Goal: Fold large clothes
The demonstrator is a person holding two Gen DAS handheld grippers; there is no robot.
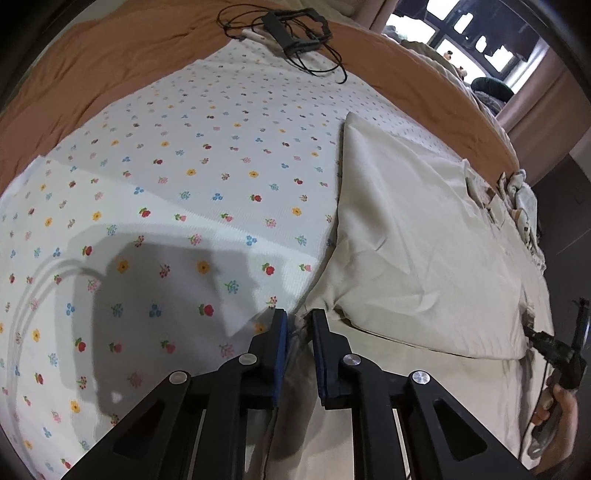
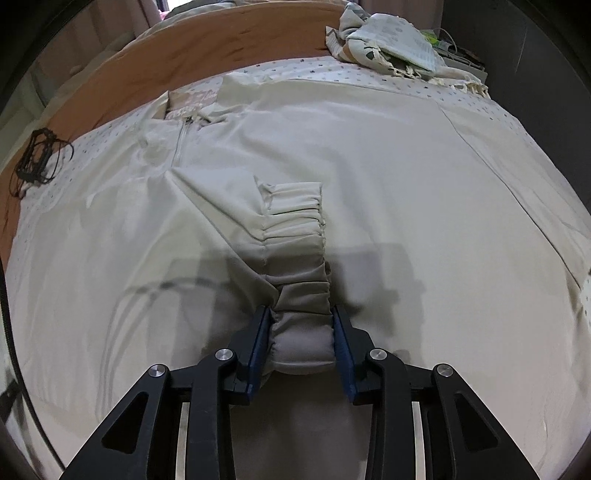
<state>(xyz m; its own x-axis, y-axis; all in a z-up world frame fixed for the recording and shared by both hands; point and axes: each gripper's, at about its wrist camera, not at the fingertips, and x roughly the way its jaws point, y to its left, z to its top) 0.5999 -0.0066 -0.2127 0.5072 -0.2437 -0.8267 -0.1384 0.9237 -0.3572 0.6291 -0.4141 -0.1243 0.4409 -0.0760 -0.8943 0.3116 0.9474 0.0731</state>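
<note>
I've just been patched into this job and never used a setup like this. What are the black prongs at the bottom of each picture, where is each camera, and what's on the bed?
The black prongs are two handheld grippers; a person carries one in each hand, with a camera on each looking along its jaws.

Left camera: the left gripper has its jaws nearly closed on the edge of a cream garment lying on a floral sheet. At far right you see the person's other hand.

Right camera: the right gripper pinches a gathered elastic cuff of the same garment.

Also on the bed: an orange blanket, tangled black cables and a crumpled cloth pile.
</note>
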